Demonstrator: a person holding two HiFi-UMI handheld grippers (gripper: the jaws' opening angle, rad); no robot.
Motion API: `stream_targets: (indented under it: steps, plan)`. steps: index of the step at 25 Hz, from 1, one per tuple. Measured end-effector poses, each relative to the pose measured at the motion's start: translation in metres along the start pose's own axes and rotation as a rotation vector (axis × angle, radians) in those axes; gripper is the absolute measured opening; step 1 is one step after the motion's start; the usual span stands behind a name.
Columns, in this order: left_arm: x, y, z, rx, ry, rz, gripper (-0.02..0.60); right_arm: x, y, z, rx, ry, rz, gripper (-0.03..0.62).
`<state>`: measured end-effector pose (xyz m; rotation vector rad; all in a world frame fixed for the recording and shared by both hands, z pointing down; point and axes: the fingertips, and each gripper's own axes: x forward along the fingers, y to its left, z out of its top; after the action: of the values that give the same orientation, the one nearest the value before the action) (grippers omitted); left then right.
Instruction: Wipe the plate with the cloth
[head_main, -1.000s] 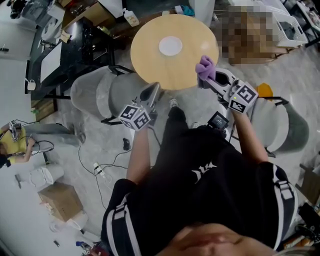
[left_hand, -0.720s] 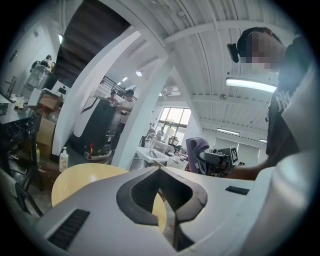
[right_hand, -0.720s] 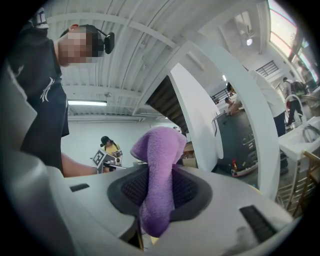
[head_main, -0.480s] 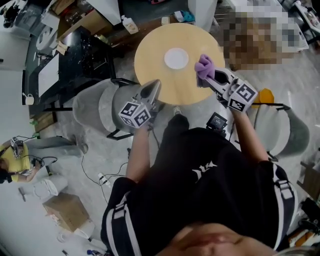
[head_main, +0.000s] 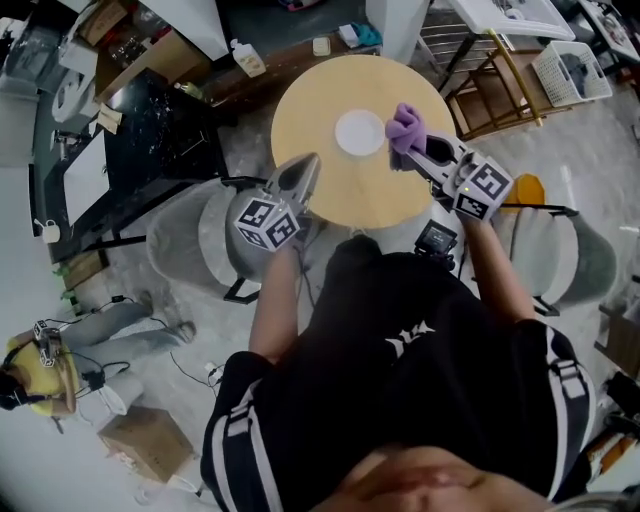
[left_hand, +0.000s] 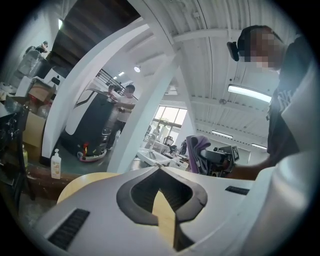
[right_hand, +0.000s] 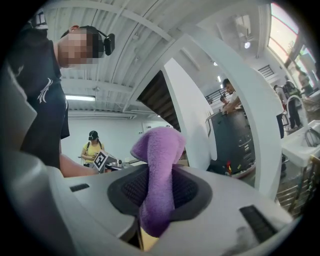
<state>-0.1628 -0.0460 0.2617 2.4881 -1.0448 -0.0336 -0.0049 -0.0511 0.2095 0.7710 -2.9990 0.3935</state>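
Observation:
A small white plate (head_main: 359, 133) lies near the middle of the round wooden table (head_main: 310, 110). My right gripper (head_main: 415, 150) is shut on a bunched purple cloth (head_main: 404, 127) (right_hand: 158, 170), held just right of the plate over the tabletop. My left gripper (head_main: 303, 176) (left_hand: 161, 170) is shut and empty, its tips over the table's near left edge. In the left gripper view the cloth (left_hand: 198, 152) and the right gripper show to the right, above the table (left_hand: 90, 182).
Grey chairs stand left (head_main: 195, 235) and right (head_main: 580, 262) of me. A black desk (head_main: 130, 130) with boxes is at the left, a wooden rack (head_main: 495, 85) and a white basket (head_main: 572, 70) behind the table. A person in yellow (head_main: 35, 375) sits at the lower left.
I have stepped closer to the table. Both grippers have moved forward over its top, and the cloth now sits next to the plate.

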Motion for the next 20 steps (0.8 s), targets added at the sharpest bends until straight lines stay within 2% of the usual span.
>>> stream_targets:
  steps: [10, 14, 20]
  plan:
    - [0.022, 0.043, 0.005, -0.023, 0.031, -0.058, 0.012, 0.037, -0.025, 0.0, -0.004, 0.023, -0.046, 0.1]
    - [0.026, 0.063, 0.007, -0.049, 0.041, -0.047, 0.014, 0.055, -0.035, 0.001, 0.003, 0.04, -0.043, 0.1]
    - [0.037, 0.076, -0.009, -0.077, 0.065, -0.012, 0.014, 0.051, -0.057, -0.012, 0.018, 0.062, -0.035, 0.1]
